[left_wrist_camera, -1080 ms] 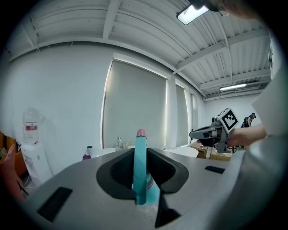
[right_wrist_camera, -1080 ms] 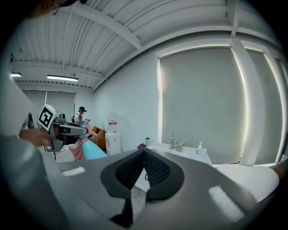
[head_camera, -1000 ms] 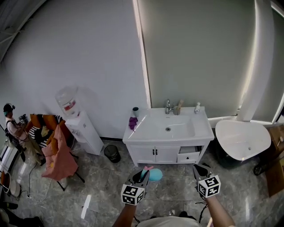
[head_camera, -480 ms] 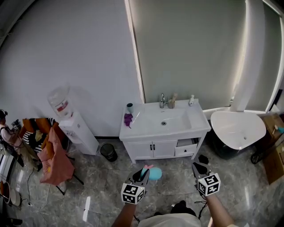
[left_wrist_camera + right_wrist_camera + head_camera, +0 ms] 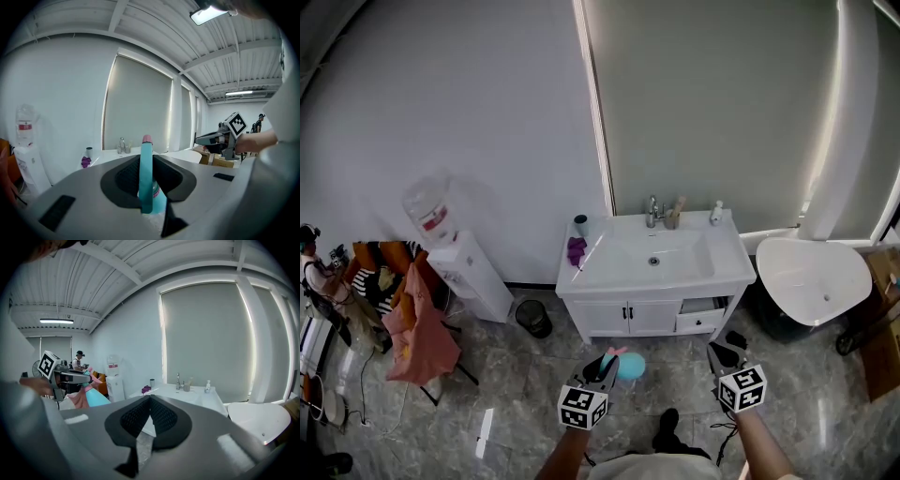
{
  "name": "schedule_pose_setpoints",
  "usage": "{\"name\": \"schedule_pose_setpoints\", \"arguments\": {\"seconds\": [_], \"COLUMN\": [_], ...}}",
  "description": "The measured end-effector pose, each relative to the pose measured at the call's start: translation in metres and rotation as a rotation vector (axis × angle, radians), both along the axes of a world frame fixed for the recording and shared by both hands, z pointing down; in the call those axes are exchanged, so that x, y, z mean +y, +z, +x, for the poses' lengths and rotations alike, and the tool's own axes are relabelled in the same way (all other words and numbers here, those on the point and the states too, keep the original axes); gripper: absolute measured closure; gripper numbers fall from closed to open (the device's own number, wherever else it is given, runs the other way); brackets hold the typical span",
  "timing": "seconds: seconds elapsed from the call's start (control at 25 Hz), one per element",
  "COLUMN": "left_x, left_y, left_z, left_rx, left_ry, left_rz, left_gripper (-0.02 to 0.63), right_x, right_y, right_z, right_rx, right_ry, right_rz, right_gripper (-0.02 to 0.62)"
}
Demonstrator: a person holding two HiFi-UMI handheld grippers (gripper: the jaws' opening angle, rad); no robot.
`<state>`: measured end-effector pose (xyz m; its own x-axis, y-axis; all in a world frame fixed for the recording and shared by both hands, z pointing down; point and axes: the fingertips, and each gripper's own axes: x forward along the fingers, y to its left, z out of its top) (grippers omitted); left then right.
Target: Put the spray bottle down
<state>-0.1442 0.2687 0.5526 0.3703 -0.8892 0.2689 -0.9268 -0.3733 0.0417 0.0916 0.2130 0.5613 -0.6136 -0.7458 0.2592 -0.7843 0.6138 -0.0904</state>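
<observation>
A teal spray bottle (image 5: 629, 367) with a pink trigger hangs over the floor in front of the sink cabinet. My left gripper (image 5: 605, 362) is shut on it. In the left gripper view the bottle's teal neck (image 5: 145, 178) stands upright between the dark pads, its pink top (image 5: 146, 139) above them. My right gripper (image 5: 727, 349) is held level to the right, apart from the bottle. Its pads meet with nothing between them at my right gripper (image 5: 150, 399). The right gripper view shows the left gripper (image 5: 71, 377) and the bottle (image 5: 96, 399) at the left.
A white sink cabinet (image 5: 628, 320) stands ahead with a purple cloth (image 5: 577, 249), a cup and bottles on top. A water dispenser (image 5: 467, 272), a small bin (image 5: 532, 317) and a chair with a pink cloth (image 5: 417, 326) are at the left, a white tub (image 5: 814, 281) at the right. The floor is grey tile.
The head view swung a little left and back. Both grippers keep their places in the picture, the bottle still held. A dark shoe has come into view at the bottom.
</observation>
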Motion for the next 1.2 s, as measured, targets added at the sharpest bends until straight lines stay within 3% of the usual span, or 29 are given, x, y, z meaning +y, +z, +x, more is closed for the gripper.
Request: {"name": "schedule_pose_setpoints", "arguments": {"seconds": [0.52, 0.72, 1.2], "left_x": [-0.123, -0.167, -0.225], "left_y": [-0.013, -0.015, -0.005], "left_z": [0.016, 0.032, 0.047], "left_rx": [-0.038, -0.016, -0.005], "left_ry": [-0.029, -0.037, -0.043], "left_rz": [-0.019, -0.007, -0.024], "left_gripper": [0.531, 0.532, 0.532], "right_x": [-0.137, -0.182, -0.244], "right_y": [-0.002, 0.001, 0.023], "right_z": [0.004, 0.016, 0.036], "right_rx": [-0.039, -0.047, -0.069], "right_ry": [-0.046, -0.064, -0.063], "right_rz": [-0.008, -0.016, -0.062], "right_gripper": [0.584, 0.584, 0.584]}}
